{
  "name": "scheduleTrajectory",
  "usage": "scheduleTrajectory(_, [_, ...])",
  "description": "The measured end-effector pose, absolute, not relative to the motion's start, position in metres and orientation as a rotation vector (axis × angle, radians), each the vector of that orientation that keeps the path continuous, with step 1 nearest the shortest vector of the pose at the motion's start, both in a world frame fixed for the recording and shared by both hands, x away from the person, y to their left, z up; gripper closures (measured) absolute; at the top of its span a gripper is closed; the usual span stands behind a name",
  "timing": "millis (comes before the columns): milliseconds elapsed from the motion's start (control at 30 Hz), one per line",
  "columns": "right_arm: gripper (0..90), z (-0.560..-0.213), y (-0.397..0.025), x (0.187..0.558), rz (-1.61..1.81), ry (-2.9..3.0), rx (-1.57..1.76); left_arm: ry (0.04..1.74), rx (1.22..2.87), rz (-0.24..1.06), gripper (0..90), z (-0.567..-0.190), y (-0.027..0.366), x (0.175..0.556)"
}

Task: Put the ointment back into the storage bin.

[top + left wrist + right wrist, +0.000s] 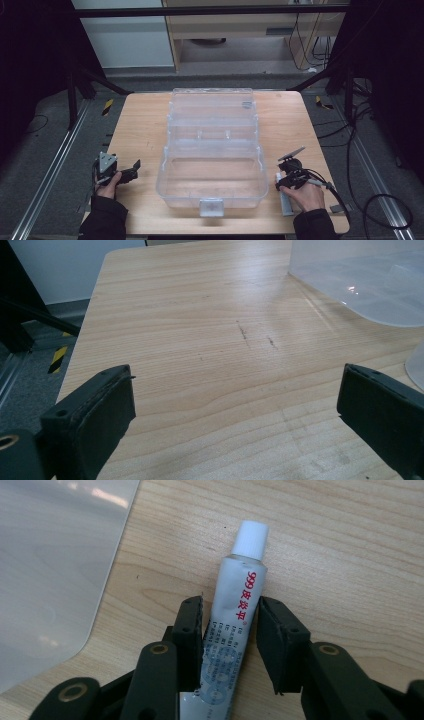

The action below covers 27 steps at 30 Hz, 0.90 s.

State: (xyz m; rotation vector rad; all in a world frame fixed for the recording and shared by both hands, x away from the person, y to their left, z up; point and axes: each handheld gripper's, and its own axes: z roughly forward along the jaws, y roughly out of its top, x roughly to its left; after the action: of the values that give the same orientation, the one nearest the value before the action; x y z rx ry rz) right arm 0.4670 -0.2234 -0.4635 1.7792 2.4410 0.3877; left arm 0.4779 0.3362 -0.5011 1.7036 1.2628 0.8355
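Note:
A white ointment tube [240, 580] with red lettering and a white cap lies flat on the wooden table [140, 125], right of a clear plastic box [212, 150]. My right gripper [231, 605] has its jaws closed against both sides of the tube's middle, and the tube still rests on the wood. In the high view the tube [285, 202] runs under the right hand, with the right gripper [282, 187] over it. My left gripper [134, 171] is left of the box, low over bare table. Its jaws [235, 405] stand wide open with nothing between them.
The clear box has its lid folded back toward the far edge and holds nothing visible. Its corner [365, 285] lies ahead and to the right of the left gripper, and its wall [50, 570] sits just left of the tube. Black frame rails and cables surround the table.

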Motion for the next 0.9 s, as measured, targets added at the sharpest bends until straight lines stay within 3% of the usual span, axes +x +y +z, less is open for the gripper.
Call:
scheduleTrajectory(200, [69.0, -0.466, -0.222, 0.468, 0.37, 2.461, 1.765, 1.263, 1.704, 0.835, 1.5, -0.501, 0.336, 0.478])
scheduleTrajectory(900, [69.9, -0.444, -0.235, 0.466, 0.403, 2.49, 1.705, 1.268, 1.706, 0.837, 1.5, -0.501, 0.336, 0.478])
